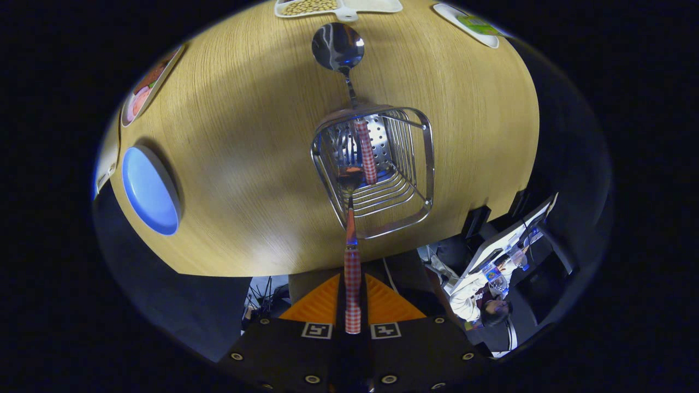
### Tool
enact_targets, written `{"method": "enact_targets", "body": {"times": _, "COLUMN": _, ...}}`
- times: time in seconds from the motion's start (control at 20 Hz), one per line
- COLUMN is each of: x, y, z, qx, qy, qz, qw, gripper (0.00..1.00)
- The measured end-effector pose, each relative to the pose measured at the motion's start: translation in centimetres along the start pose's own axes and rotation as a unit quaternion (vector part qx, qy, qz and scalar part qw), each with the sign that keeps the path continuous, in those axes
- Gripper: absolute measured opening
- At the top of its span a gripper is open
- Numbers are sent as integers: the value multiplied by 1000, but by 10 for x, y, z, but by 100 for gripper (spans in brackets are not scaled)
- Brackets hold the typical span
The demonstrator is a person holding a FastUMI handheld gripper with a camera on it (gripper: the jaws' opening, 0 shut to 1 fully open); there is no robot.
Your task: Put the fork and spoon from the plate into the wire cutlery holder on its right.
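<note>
The wire cutlery holder (pixel 407 164) stands on the wooden table (pixel 246 164), just ahead of my fingers. A spoon (pixel 337 46) rests inside it, its red-checked handle down in the basket and its bowl sticking out over the far rim. My gripper (pixel 353 305) is shut on the fork (pixel 352 256) by its red-checked handle, which runs straight out between the orange fingers (pixel 322 305). The fork's head hangs over the holder's opening near its front rim; whether it touches the wires I cannot tell. The blue plate (pixel 150 191) lies bare to the holder's left.
Along the table's far edge sit a white tray of beans (pixel 311 6) and a small dish (pixel 475 24). Another food tray (pixel 150 82) lies beyond the blue plate. Off the table's near edge a person (pixel 480 305) sits by a screen.
</note>
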State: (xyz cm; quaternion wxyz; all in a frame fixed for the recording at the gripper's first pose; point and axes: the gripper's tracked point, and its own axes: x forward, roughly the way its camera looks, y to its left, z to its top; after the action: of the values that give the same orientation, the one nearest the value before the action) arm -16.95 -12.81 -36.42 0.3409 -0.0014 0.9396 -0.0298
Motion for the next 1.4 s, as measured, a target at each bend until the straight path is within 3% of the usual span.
{"method": "enact_targets", "body": {"times": 0.15, "x": -3, "y": -4, "z": -1, "qx": -4, "qy": -7, "qz": -11, "qw": 1000, "gripper": 20}}
{"method": "enact_targets", "body": {"times": 0.3, "x": -11, "y": -7, "z": 3, "qx": 4, "qy": -27, "qz": -23, "qw": 999, "gripper": 47}}
{"method": "enact_targets", "body": {"times": 0.7, "x": -26, "y": -8, "z": -9, "qx": 18, "qy": -102, "qz": -42, "qw": 994, "gripper": 64}}
{"method": "enact_targets", "body": {"times": 0.95, "x": -42, "y": -3, "z": -16, "qx": 24, "qy": -188, "qz": -39, "qw": 981, "gripper": 92}}
{"method": "enact_targets", "body": {"times": 1.15, "x": -70, "y": 10, "z": -17, "qx": 17, "qy": -306, "qz": 4, "qw": 952, "gripper": 99}}
{"method": "enact_targets", "body": {"times": 1.4, "x": -115, "y": 19, "z": -23, "qx": -14, "qy": -457, "qz": 53, "qw": 888, "gripper": 99}}
